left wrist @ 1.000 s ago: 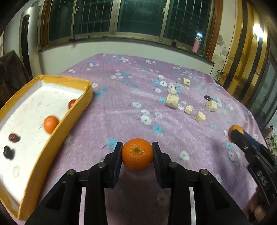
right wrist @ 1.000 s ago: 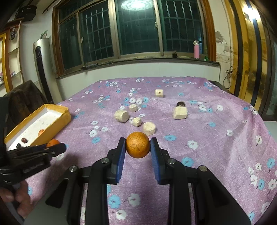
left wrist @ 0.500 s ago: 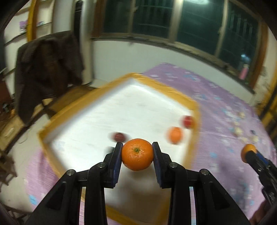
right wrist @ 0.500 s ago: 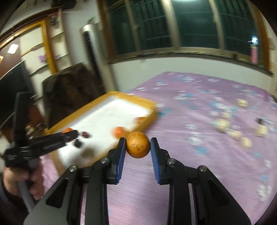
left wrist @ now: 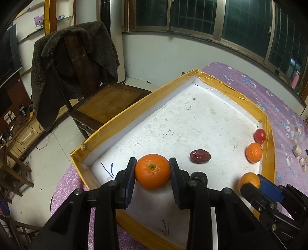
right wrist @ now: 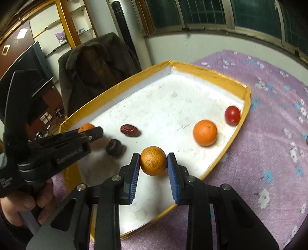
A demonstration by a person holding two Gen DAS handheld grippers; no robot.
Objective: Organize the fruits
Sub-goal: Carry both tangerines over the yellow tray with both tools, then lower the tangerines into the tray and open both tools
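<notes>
Left wrist camera sat just behind the left gripper [left wrist: 153,174], looking forward and steeply down along its fingers into the near-left corner of the yellow-rimmed tray [left wrist: 231,90]. View was close; white tray floor filled the centre, chair with dark coat [left wrist: 75,65] and windows [left wrist: 211,17] beyond.

Right wrist camera sat behind the right gripper [right wrist: 153,163], also angled down, over the tray's [right wrist: 211,72] near edge from the purple-cloth side [right wrist: 269,134], facing the same chair [right wrist: 96,61].

Shared ground: the tray interior. Each view caught the other gripper: right gripper [left wrist: 250,182] at lower right of the left view, left gripper [right wrist: 86,129] at left of the right view.
</notes>
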